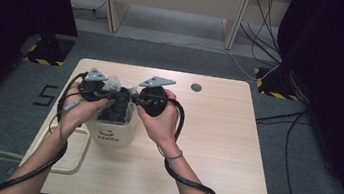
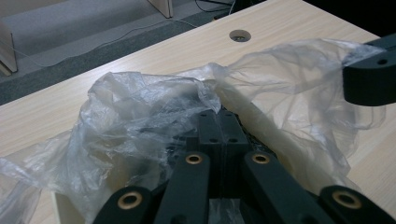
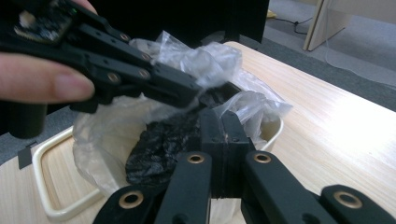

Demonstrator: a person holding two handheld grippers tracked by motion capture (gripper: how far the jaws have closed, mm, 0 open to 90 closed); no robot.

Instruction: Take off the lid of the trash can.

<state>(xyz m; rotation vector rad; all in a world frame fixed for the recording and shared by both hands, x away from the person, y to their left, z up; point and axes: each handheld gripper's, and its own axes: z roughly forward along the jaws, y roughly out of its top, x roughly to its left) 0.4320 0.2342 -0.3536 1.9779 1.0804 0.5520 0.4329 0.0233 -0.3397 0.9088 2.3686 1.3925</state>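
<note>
Pale wood-grain table [image 1: 215,133] stands on grey carpet, a small white bin marked "Hello" [image 1: 116,132] near its left edge. Thin clear plastic liner bag [image 2: 140,107] drapes over the bin's mouth; crumpled black material [image 3: 161,144] lies inside it, directly below both grippers. Left gripper [image 2: 218,122]: jaws pressed together, clamped on the liner's rim at the bin's left side. Right gripper [image 3: 223,125]: jaws together, pinching the liner at the opposite rim. Both grippers meet over the bin, tips close. Cream looped frame [image 3: 51,186] lies on the table beside the bin.
</note>
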